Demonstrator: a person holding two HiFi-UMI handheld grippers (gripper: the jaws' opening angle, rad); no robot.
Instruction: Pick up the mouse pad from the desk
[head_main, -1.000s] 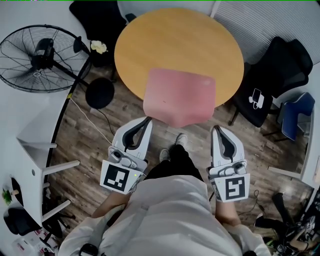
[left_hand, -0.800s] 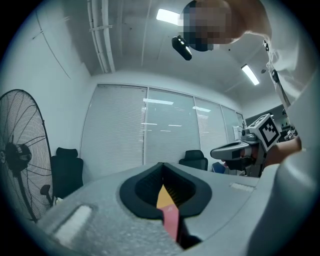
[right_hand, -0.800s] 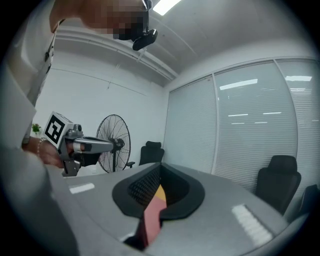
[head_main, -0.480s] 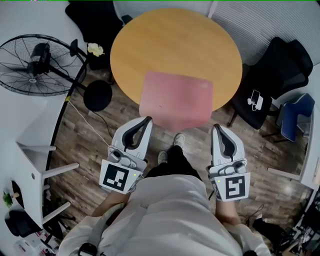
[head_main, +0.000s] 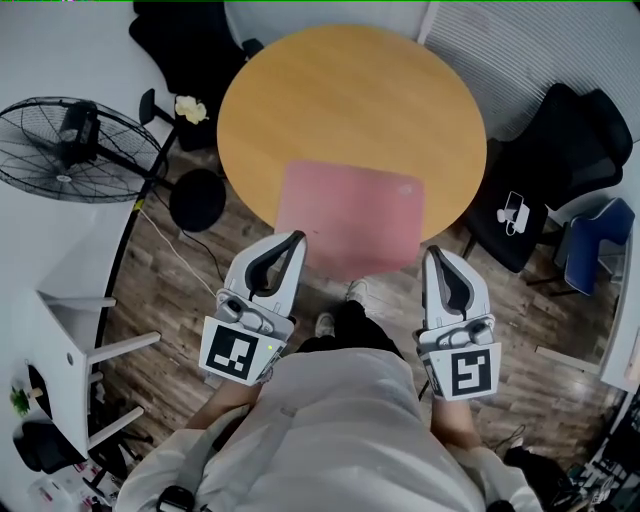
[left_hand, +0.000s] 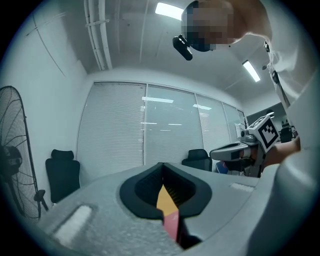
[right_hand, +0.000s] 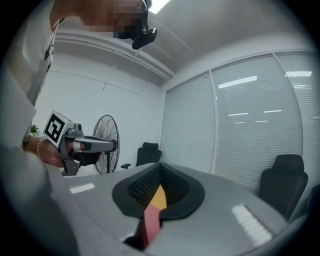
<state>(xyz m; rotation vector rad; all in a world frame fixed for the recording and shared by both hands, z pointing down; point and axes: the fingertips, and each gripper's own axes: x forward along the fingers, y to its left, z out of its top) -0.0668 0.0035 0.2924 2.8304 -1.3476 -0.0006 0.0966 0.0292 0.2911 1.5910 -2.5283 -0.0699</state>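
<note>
A pink mouse pad (head_main: 350, 215) lies on the round wooden table (head_main: 350, 90), its near part hanging over the table's front edge. My left gripper (head_main: 293, 240) is shut and empty, its tip just short of the pad's near left corner. On the other side my right gripper (head_main: 432, 256) is also shut and empty, near the pad's right corner. In the left gripper view the shut jaws (left_hand: 162, 169) leave a slit showing the table (left_hand: 165, 197) and the pad (left_hand: 171, 222). The right gripper view (right_hand: 160, 170) shows the same pad (right_hand: 151, 220).
A standing fan (head_main: 70, 135) with a round base (head_main: 197, 198) is at the left of the table. Black office chairs (head_main: 550, 160) stand at the right, another (head_main: 190, 40) behind the table. A white shelf (head_main: 70, 300) is at the near left. The floor is wood.
Both grippers have moved toward the table together with the person; the pad's near edge now lies closer to their tips. Jaws stayed shut.
</note>
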